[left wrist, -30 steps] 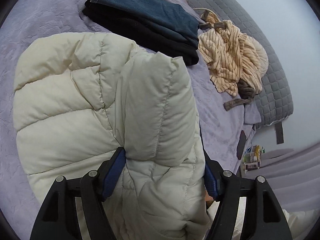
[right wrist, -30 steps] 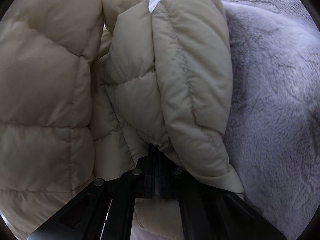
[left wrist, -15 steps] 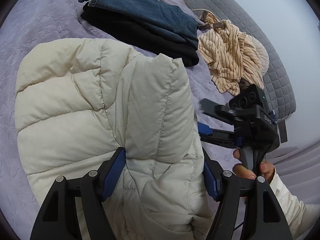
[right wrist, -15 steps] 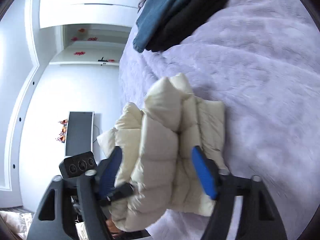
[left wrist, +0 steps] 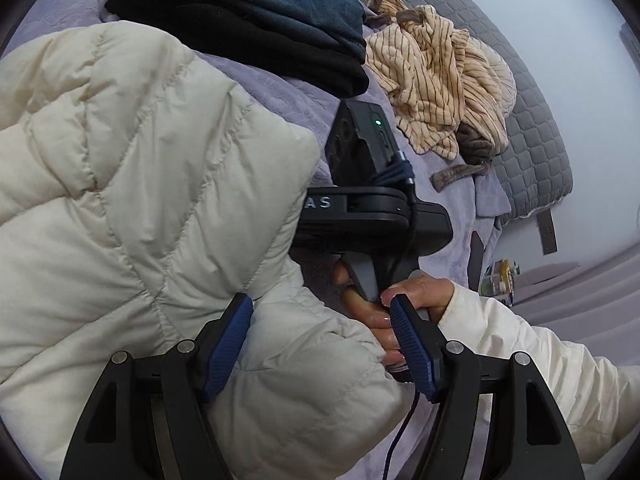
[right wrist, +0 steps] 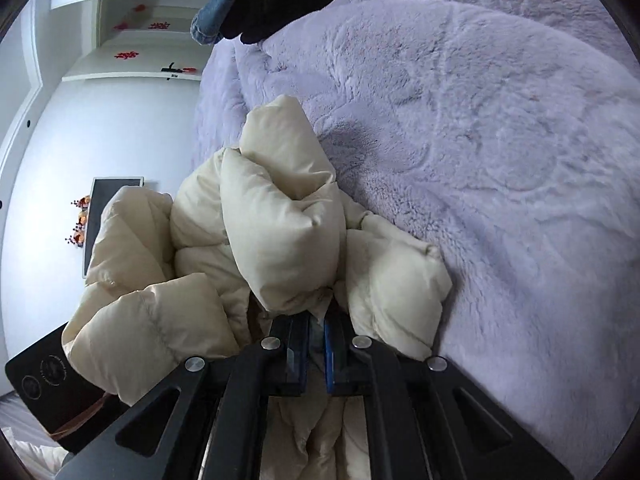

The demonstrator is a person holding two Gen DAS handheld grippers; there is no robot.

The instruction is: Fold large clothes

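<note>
A cream puffer jacket [left wrist: 132, 184] lies bunched on the lilac bedspread [right wrist: 500, 140]. My left gripper [left wrist: 320, 344] is open, its blue pads astride a fold of the jacket. My right gripper [right wrist: 316, 352] is shut on a fold of the jacket [right wrist: 280, 232], pinched between its pads. The right gripper's black body [left wrist: 372, 208] and the hand holding it show in the left wrist view, just right of the jacket.
Folded jeans on a black garment [left wrist: 248, 16] lie at the far side of the bed. A crumpled striped garment [left wrist: 444, 76] lies by the grey headboard [left wrist: 536, 132]. A wall screen [right wrist: 100, 220] and white cupboards are beyond the bed edge.
My right gripper let go, swung round beside the left gripper, and has shut on a fold of the jacket again. The left gripper stays open over the jacket, now closer in.
</note>
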